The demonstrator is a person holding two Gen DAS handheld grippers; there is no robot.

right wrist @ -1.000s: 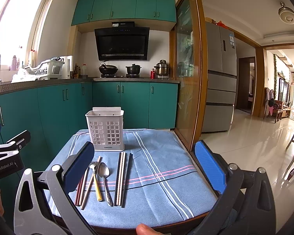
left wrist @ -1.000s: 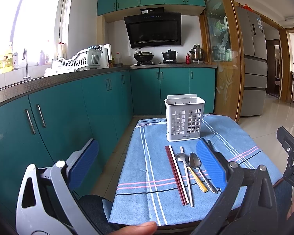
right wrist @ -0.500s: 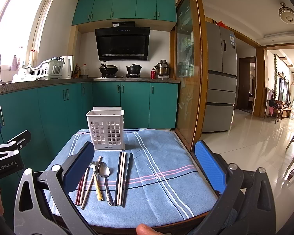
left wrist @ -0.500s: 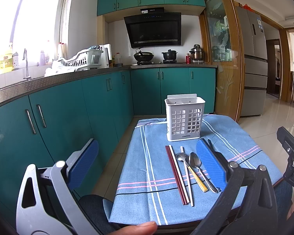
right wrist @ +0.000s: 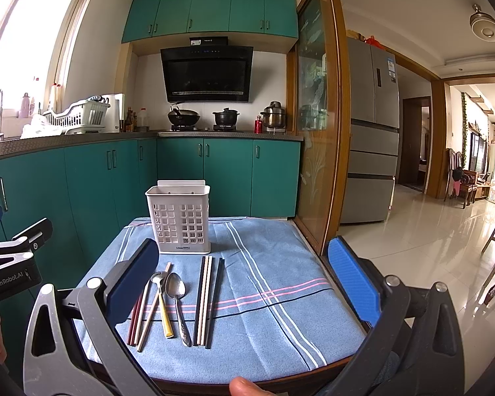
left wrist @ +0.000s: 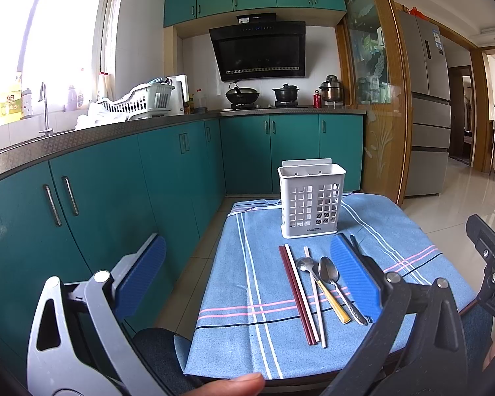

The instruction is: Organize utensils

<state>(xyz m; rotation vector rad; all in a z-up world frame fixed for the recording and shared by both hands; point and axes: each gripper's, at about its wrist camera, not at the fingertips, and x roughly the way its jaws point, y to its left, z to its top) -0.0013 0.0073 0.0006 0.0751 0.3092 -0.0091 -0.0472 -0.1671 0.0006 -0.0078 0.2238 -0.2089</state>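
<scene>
**Both grippers held open at the near edge of the table, utensils laid out before the holder**

The left gripper [left wrist: 250, 283] is held level at the near left of the table, its blue-padded fingers [left wrist: 142, 272] spread wide apart with nothing between them. The right gripper [right wrist: 244, 283] is held in a like pose at the near right, its pads equally far apart and gripping nothing. A fingertip [left wrist: 237, 383] is seen at the bottom edge of the left wrist view, and another [right wrist: 244, 386] at the bottom of the right wrist view. Part of the left gripper's body is seen at the left edge of the right wrist view.

A blue striped cloth [right wrist: 267, 297] is spread over the table. At its far side a white perforated utensil holder [right wrist: 180, 219] stands upright. Nothing is seen rising above its rim; whether anything lies inside cannot be told.

The utensils lie on the cloth just near of the holder, roughly parallel and pointing towards it. From left to right in the right wrist view are found dark red chopsticks [right wrist: 133, 321], a pale chopstick [right wrist: 150, 316] lying slightly askew, a spoon with a yellow handle [right wrist: 161, 300], a metal spoon [right wrist: 178, 303], and a set of pale and black chopsticks [right wrist: 208, 300]. The two spoons lie close together with bowls at the far end.
</scene>
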